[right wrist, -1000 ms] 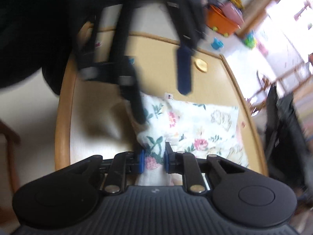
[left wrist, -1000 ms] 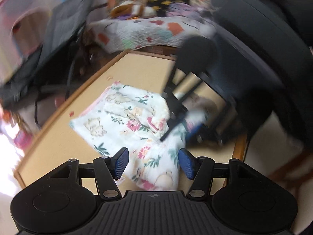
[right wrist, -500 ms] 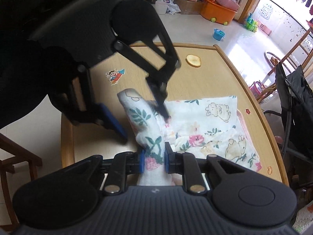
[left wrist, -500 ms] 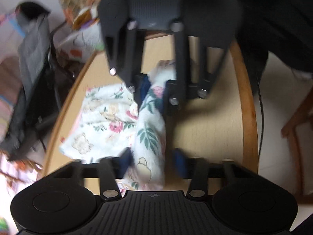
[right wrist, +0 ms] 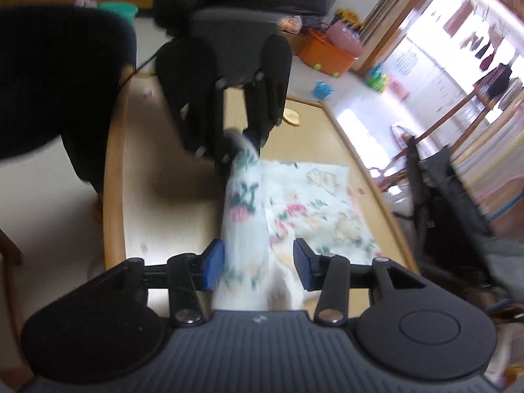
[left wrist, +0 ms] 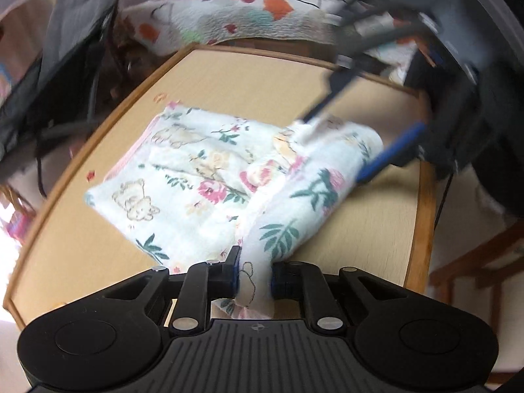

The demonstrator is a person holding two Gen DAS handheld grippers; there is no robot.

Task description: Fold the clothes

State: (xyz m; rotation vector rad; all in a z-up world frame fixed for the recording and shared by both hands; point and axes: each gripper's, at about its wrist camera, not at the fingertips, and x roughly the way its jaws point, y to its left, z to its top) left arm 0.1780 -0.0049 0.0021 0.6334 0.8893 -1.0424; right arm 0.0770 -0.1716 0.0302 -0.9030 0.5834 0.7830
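Observation:
A white floral cloth [left wrist: 203, 177] with bear prints lies partly folded on the light wooden table [left wrist: 262, 78]. Its right edge is lifted into a rolled ridge [left wrist: 314, 196]. My left gripper [left wrist: 254, 275] is closing, and its blue pads pinch the near end of that ridge. My right gripper [left wrist: 350, 137] straddles the far end with its jaws apart. In the right wrist view, the right gripper [right wrist: 258, 268] is opening. The cloth [right wrist: 245, 229] runs loose between its pads up to the left gripper [right wrist: 235, 154].
Beyond the table are a patchwork quilt [left wrist: 229, 16] and a dark folded frame [left wrist: 65, 49]. A wooden chair [left wrist: 475, 262] stands at the right. A small tan disc [right wrist: 292, 116] lies on the far table end. An orange bin [right wrist: 327, 55] sits on the floor.
The left gripper has closed onto the raised edge of the cloth. The right gripper, shut on that edge before, has spread its jaws. Both hands have shifted.

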